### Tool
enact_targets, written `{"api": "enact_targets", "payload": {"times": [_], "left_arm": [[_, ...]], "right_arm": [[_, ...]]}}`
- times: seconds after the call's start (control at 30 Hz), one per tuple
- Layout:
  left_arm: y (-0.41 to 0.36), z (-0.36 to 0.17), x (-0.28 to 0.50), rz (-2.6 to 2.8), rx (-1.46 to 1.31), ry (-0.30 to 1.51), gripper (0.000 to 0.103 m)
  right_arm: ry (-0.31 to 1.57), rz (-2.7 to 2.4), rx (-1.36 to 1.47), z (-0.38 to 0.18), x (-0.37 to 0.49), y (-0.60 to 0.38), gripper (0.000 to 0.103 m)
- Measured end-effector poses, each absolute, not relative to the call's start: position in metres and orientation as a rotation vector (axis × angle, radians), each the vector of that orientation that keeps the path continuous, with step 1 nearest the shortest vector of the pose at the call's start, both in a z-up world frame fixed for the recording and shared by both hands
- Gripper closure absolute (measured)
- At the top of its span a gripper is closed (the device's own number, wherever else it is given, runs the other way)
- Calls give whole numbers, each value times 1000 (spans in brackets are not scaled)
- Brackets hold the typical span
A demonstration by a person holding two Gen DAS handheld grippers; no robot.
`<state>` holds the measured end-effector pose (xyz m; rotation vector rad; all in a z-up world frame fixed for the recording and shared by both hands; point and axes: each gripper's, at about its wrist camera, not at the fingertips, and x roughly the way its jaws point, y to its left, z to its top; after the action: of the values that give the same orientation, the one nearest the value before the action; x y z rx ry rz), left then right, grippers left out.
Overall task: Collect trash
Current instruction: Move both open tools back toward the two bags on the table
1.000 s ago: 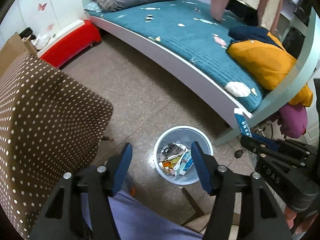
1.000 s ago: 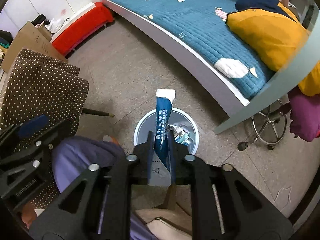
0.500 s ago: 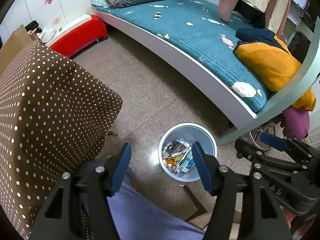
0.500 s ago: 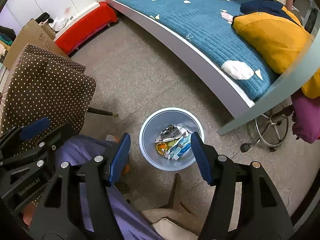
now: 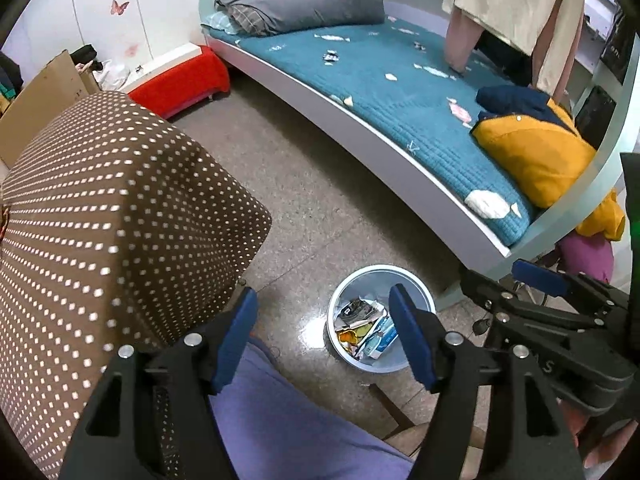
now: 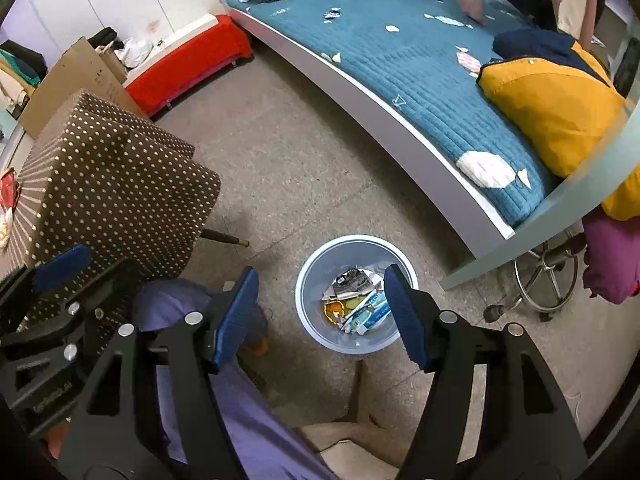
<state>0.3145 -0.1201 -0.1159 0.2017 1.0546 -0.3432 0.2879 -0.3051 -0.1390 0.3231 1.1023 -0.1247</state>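
A pale blue trash bin [image 5: 416, 284] stands on the floor by the bed; in the right wrist view the bin [image 6: 316, 264] holds wrappers and a blue tube [image 6: 370, 314]. My left gripper [image 5: 322, 334] is open and empty, high above the floor left of the bin. My right gripper [image 6: 318, 314] is open and empty above the bin; it also shows in the left wrist view [image 5: 536, 276]. Small paper scraps [image 5: 390, 77] lie on the teal bed [image 5: 400, 92].
A brown dotted chair [image 5: 100, 216] stands at left. A red bench [image 5: 180, 80] and cardboard [image 5: 36, 96] are against the far wall. A yellow jacket [image 5: 536, 160] lies on the bed. A stool base [image 6: 548, 280] is at right. My purple-clad leg [image 5: 280, 424] is below.
My right gripper opened and let the blue tube drop into the bin. Both grippers have risen and tilted up, so more of the bed shows.
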Motion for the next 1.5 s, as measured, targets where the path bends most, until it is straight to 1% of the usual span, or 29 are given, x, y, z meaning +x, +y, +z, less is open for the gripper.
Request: {"api": "enact_targets", "payload": {"times": [0.27, 0.4, 0.67, 0.97, 1.13, 1.27, 1.3, 1.37, 1.47, 1.5], "left_arm": [[-87, -84, 304, -294, 155, 979, 36], [-61, -68, 302, -233, 126, 938, 32], [2, -54, 298, -108, 32, 917, 32], [80, -52, 291, 51, -70, 913, 31], [127, -54, 287, 144, -124, 919, 31], [163, -54, 285, 218, -172, 917, 31], [171, -53, 284, 232, -179, 915, 30], [192, -52, 284, 275, -203, 906, 27], [219, -48, 284, 319, -233, 893, 24], [226, -47, 283, 331, -239, 887, 23]], "right_arm": [[1039, -45, 291, -110, 297, -269, 37], [1015, -6, 264, -96, 304, -249, 35], [981, 121, 192, -73, 316, -191, 34], [990, 266, 121, -64, 328, -114, 34], [983, 345, 40, -58, 337, -64, 30], [973, 401, -51, -51, 347, -19, 24], [966, 415, -65, -50, 349, -12, 22], [952, 441, -110, -46, 354, 10, 21], [931, 484, -160, -39, 361, 35, 15], [921, 509, -181, -36, 365, 48, 15]]}}
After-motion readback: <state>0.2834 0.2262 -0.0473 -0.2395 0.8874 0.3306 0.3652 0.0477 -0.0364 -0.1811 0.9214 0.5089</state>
